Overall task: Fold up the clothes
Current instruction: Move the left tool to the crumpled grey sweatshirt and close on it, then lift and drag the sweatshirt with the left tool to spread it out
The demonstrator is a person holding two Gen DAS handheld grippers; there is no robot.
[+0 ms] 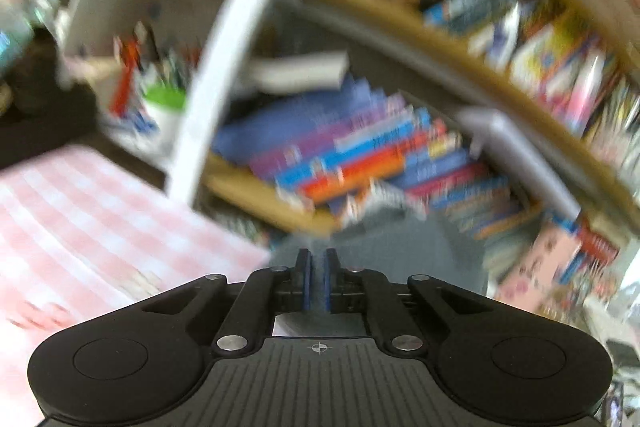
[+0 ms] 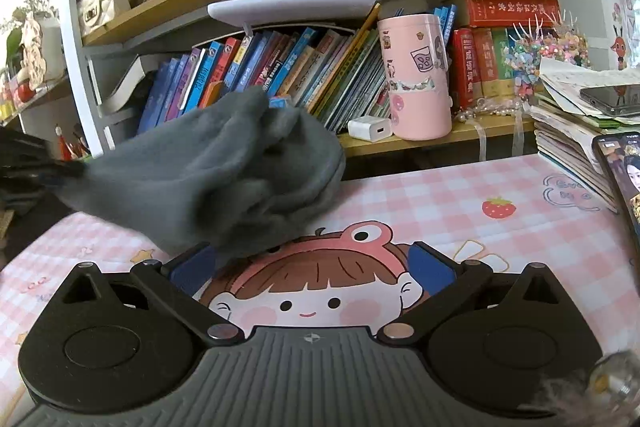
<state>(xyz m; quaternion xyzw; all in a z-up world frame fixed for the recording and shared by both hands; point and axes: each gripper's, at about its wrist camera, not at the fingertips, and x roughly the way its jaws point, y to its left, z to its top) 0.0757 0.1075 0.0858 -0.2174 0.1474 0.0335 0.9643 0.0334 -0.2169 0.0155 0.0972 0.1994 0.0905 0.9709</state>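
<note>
Left wrist view shows my left gripper (image 1: 319,261) pinched down on a fold of the grey garment (image 1: 380,251), the blue-lined fingers (image 1: 305,267) nearly together with cloth wedged between them. I judge I am holding it by an edge so the rest can hang free and be spread or laid flat; the picture is smeared by motion, so I cannot say which part of the garment I have. Beyond the fingers the view tilts hard: the bookshelf (image 1: 360,163) runs diagonally and the pink checked mat (image 1: 100,211) sits low on the left, which tells me my left hand is rolled over and raised off the desk.

Right wrist view shows my right gripper (image 2: 312,269) spread wide and holding nothing, its fingers (image 2: 430,269) just above the cartoon girl printed on the mat (image 2: 460,211). The grey garment (image 2: 224,179) hangs bunched ahead and to the left, its lower folds touching or just over the mat and brushing near my left finger pad. My right hand sits level and low, facing the shelf, a pink cup (image 2: 414,75) and white charger (image 2: 370,129) behind. It looks placed to take a second hold, though the cloth is still crumpled, not folded.
</note>
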